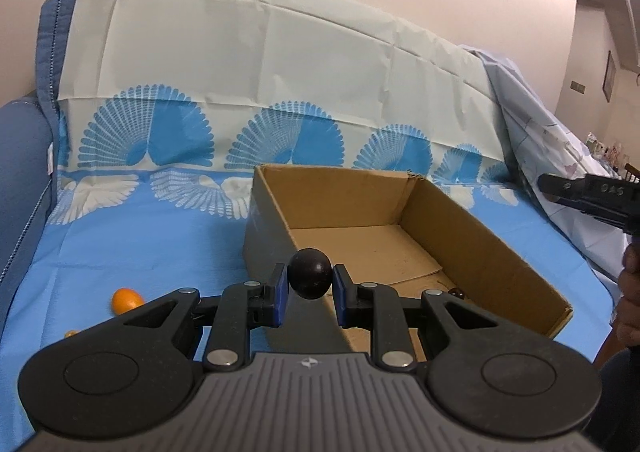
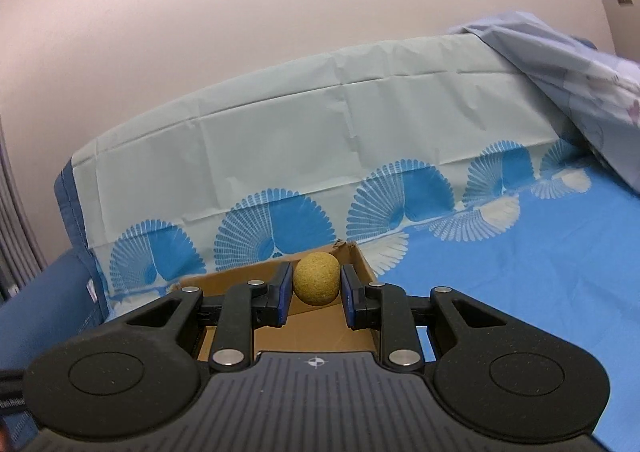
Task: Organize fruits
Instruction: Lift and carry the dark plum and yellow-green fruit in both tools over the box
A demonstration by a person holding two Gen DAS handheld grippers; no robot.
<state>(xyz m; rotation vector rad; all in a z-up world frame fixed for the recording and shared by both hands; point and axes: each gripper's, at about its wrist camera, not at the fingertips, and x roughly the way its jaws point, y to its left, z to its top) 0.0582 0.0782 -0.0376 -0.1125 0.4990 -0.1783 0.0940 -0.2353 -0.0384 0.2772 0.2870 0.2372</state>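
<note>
My left gripper (image 1: 309,292) is shut on a dark purple round fruit (image 1: 310,272) and holds it above the near left wall of an open cardboard box (image 1: 472,248). My right gripper (image 2: 314,294) is shut on a tan, rough-skinned round fruit (image 2: 316,278) and holds it over the same box (image 2: 236,278). An orange fruit (image 1: 126,300) lies on the blue sheet left of the box. A small dark fruit (image 1: 457,293) lies in the box's near part. The right gripper also shows at the right edge of the left wrist view (image 1: 592,197).
The box stands on a blue cloth (image 1: 140,244) with white and blue fan patterns, draped over a sofa back (image 1: 260,51). A blue armrest (image 1: 20,163) is at the left. A crumpled pale sheet (image 1: 560,171) lies to the right. A small yellowish object (image 1: 72,333) peeks out near the orange.
</note>
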